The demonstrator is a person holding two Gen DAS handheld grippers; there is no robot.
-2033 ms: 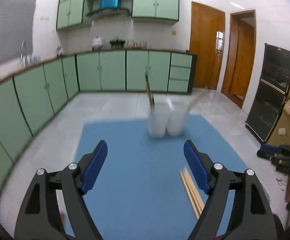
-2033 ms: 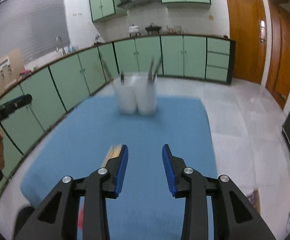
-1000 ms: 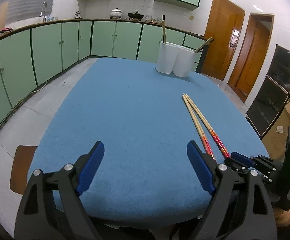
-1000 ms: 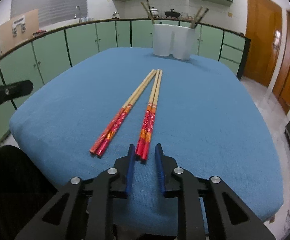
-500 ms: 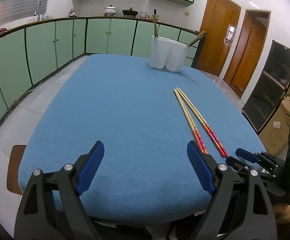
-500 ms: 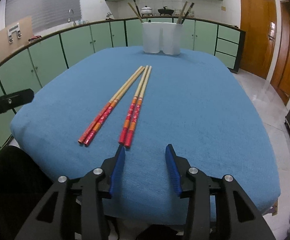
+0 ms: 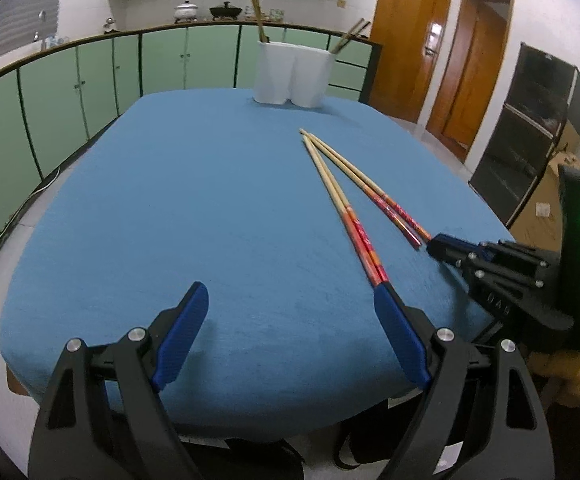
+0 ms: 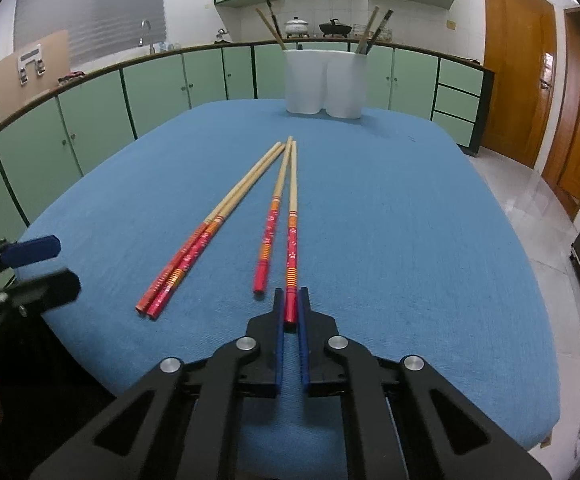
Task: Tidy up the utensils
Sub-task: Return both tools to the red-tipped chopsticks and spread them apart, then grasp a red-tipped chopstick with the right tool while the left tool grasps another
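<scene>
Several red-ended bamboo chopsticks lie on the blue tablecloth (image 8: 410, 220). My right gripper (image 8: 290, 300) is shut on the red end of the rightmost chopstick (image 8: 292, 216), which still rests on the cloth. Its partner (image 8: 270, 224) lies just to the left, and a closer-set pair (image 8: 210, 228) lies further left. My left gripper (image 7: 290, 292) stands open low over the near edge, and its right fingertip (image 7: 382, 296) sits at the red end of that pair (image 7: 342, 204). A white two-cup holder (image 8: 324, 82) with a few utensils stands at the far edge.
Green cabinets (image 8: 90, 120) curve around behind the table, with wooden doors (image 8: 518, 60) to the right. A black shelf unit (image 7: 530, 128) and a cardboard box stand on the floor at the right. A hand (image 7: 570, 380) holds the right gripper (image 7: 442, 246).
The right gripper's jaws, open half a second ago, have shut on the rightmost chopstick's red end. The left gripper has sunk and shifted toward the left pair of chopsticks.
</scene>
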